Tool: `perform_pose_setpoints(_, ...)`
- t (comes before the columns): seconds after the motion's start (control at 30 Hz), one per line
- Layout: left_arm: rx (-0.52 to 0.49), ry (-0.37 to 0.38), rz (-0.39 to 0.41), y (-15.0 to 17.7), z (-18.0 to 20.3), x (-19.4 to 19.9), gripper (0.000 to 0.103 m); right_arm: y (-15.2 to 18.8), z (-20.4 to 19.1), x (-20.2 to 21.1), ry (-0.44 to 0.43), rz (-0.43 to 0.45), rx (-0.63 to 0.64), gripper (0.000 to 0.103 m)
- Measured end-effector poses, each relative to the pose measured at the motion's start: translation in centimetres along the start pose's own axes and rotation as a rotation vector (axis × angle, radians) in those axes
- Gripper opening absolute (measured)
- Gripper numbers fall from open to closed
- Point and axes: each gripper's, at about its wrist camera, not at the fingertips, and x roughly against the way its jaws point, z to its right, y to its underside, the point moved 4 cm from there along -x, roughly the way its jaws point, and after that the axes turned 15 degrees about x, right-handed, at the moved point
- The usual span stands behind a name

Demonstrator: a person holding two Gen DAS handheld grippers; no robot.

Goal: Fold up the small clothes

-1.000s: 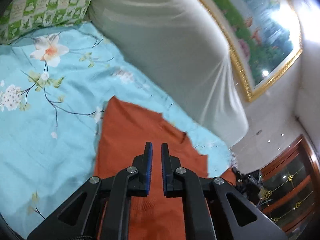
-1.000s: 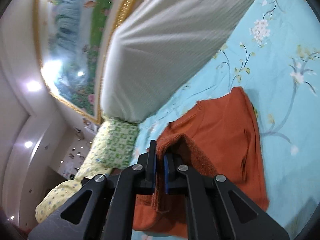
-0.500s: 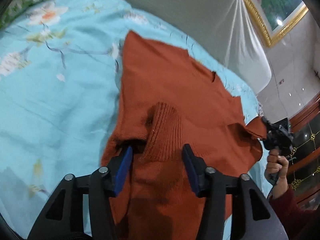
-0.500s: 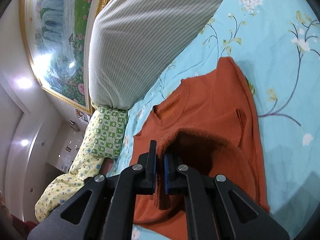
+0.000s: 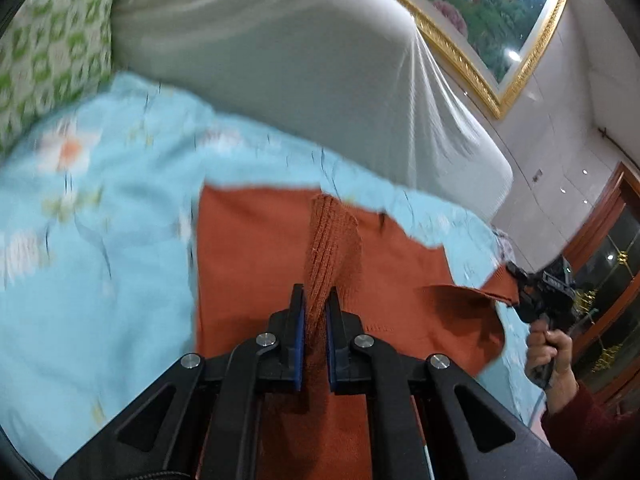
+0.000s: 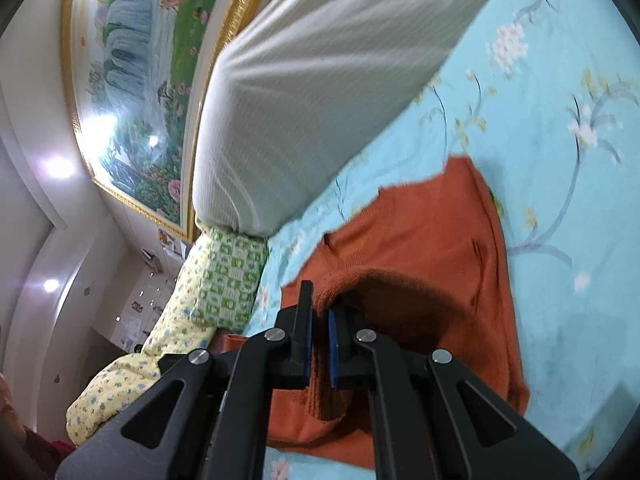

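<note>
Between the blue pads of the left gripper, a ribbed fold of the orange sweater is being clamped; another edge is being pinched by the right gripper. Ahead of both, the garment is being spread on the floral sheet. Both edges are best being carried level, so the fold is being laid square.

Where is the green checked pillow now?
In the left wrist view the green checked pillow lies at upper left, beside the grey cushion, behind the blue flowered sheet.
</note>
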Motion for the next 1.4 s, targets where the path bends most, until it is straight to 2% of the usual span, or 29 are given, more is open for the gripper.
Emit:
perform_pose_setpoints(0.07,0.017,-0.01,0.021,-2.2,0.0,-1.4,0.006,-1.3,0.4,-0.6,0.018,0.023,-0.012,0.007)
perform_pose_setpoints(0.2,0.041,-0.103,0.049,-6.0,-1.7,-5.8,0.006,-3.4,3.2,-3.4,0.137,0.018,-0.032,0.007)
perform_pose_setpoints(0.37,0.088,-0.203,0.051,-6.9,-5.0,-9.9,0.007,-3.7,7.2,-6.9,0.236,-0.041,-0.075,0.007)
perform_pose_setpoints(0.47,0.112,-0.253,0.047,-6.7,-6.9,-11.5,0.008,-3.0,9.9,-8.4,0.344,-0.1,-0.087,0.008)
perform_pose_setpoints(0.53,0.135,-0.252,0.054,-6.9,-7.6,-11.5,0.011,-2.3,11.6,-8.7,0.329,-0.104,-0.178,0.008)
perform_pose_setpoints(0.63,0.138,-0.249,0.077,-7.4,-7.4,-10.3,0.012,-2.4,11.8,-7.9,0.312,-0.081,-0.218,0.01)
perform_pose_setpoints(0.7,0.121,-0.256,0.095,-7.6,-6.7,-8.8,0.015,-2.7,11.2,-6.9,0.328,-0.065,-0.202,0.015)
perform_pose_setpoints(0.73,0.12,-0.248,0.102,-7.7,-6.3,-7.9,0.023,-3.0,10.7,-6.2,0.347,-0.049,-0.19,0.022)
perform_pose_setpoints(0.77,0.123,-0.231,0.112,-7.6,-5.9,-6.9,0.026,-3.2,10.0,-5.4,0.368,-0.026,-0.168,0.03)
perform_pose_setpoints(0.8,0.124,-0.194,0.114,-7.2,-5.1,-5.7,0.026,-3.5,9.1,-4.6,0.381,-0.001,-0.135,0.033)
perform_pose_setpoints(0.87,0.113,-0.133,0.085,-6.2,-3.6,-4.9,0.035,-3.8,6.8,-4.2,0.377,0.015,-0.062,0.035)
perform_pose_setpoints(0.93,0.095,-0.07,0.014,-4.3,-1.7,-5.2,0.042,-2.9,2.8,-5.6,0.296,-0.057,0.08,0.035)
perform_pose_setpoints(0.97,0.074,-0.036,-0.047,-2.9,-0.7,-5.9,0.045,-2.0,1.3,-7.0,0.243,-0.123,0.135,0.035)
perform_pose_setpoints(1.0,0.049,-0.003,-0.129,-1.1,0.4,-7.2,0.045,-0.4,-0.7,-9.0,0.191,-0.239,0.213,0.035)
perform_pose_setpoints(1.03,0.033,0.013,-0.183,0.1,1.1,-8.1,0.045,1.5,-2.4,-10.9,0.178,-0.342,0.294,0.035)
perform_pose_setpoints(1.07,0.016,0.026,-0.233,1.3,1.6,-9.1,0.045,2.6,-3.3,-12.1,0.163,-0.404,0.344,0.035)
perform_pose_setpoints(1.1,-0.003,0.037,-0.276,2.3,2.1,-10.2,0.045,4.3,-4.7,-14.0,0.12,-0.495,0.415,0.035)
perform_pose_setpoints(1.13,-0.024,0.04,-0.314,3.1,2.4,-11.4,0.045,5.0,-5.2,-15.0,0.098,-0.533,0.445,0.035)
perform_pose_setpoints(1.2,-0.066,-0.003,-0.322,3.2,2.2,-13.4,0.045,6.3,-5.4,-17.7,0.058,-0.643,0.483,0.036)
perform_pose_setpoints(1.23,-0.072,-0.015,-0.327,2.9,1.7,-14.2,0.044,6.4,-4.9,-18.9,0.076,-0.68,0.491,0.036)
perform_pose_setpoints(1.27,-0.06,-0.029,-0.336,2.0,0.9,-15.2,0.031,6.3,-3.9,-20.1,0.102,-0.717,0.495,0.035)
perform_pose_setpoints(1.3,-0.039,-0.036,-0.324,1.0,0.2,-15.7,0.025,5.4,-2.4,-21.2,0.144,-0.722,0.499,0.033)
perform_pose_setpoints(1.37,0.004,-0.049,-0.276,-1.7,-1.3,-16.7,0.023,2.9,-0.6,-22.0,0.168,-0.661,0.452,0.029)
perform_pose_setpoints(1.4,0.024,-0.07,-0.249,-2.8,-2.1,-16.8,0.023,0.9,1.0,-22.2,0.225,-0.607,0.406,0.027)
